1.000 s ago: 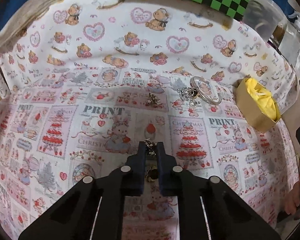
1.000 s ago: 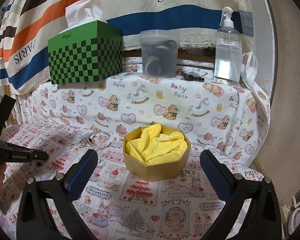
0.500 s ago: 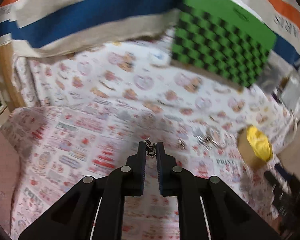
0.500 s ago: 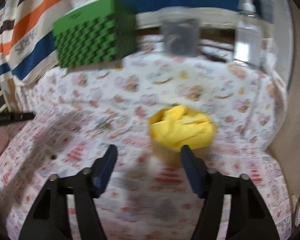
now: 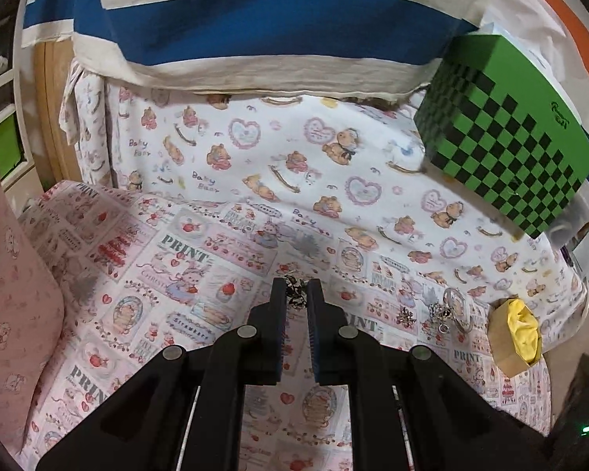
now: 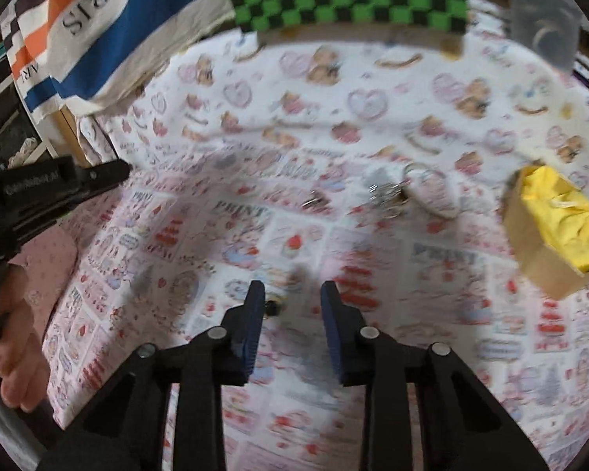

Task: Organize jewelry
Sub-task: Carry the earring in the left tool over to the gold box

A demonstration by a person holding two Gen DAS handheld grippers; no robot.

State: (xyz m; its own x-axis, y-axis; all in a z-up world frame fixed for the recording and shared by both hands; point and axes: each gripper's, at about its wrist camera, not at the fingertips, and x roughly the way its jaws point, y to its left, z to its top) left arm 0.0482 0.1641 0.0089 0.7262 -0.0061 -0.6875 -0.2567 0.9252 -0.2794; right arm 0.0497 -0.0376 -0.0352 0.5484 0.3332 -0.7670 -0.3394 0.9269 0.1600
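Observation:
My left gripper [image 5: 296,286] is shut on a small sparkly metal piece of jewelry [image 5: 294,299] and holds it above the printed cloth [image 5: 200,274]. In the right wrist view that gripper [image 6: 117,170] reaches in from the left. My right gripper [image 6: 292,294] points down at the cloth with its jaws closing. A small dark-and-gold piece [image 6: 271,308] lies between them, close to the left finger, and the pads do not press it. A silver bangle [image 6: 432,192] and a silver cluster [image 6: 385,192] lie beside the tan box [image 6: 546,267] with yellow cloth inside.
A green checkered tissue box [image 5: 506,133] stands on the raised back ledge, with a clear plastic tub [image 6: 542,27] to its right. A striped towel [image 5: 255,27] hangs behind. A person's hand [image 6: 15,353] holds the left gripper. The bangle [image 5: 457,310] and box [image 5: 506,357] lie at the right.
The left gripper rose from the cloth with the sparkly piece, leaving a small piece behind. The right gripper swung left from the box and down over that piece, its jaws narrowing.

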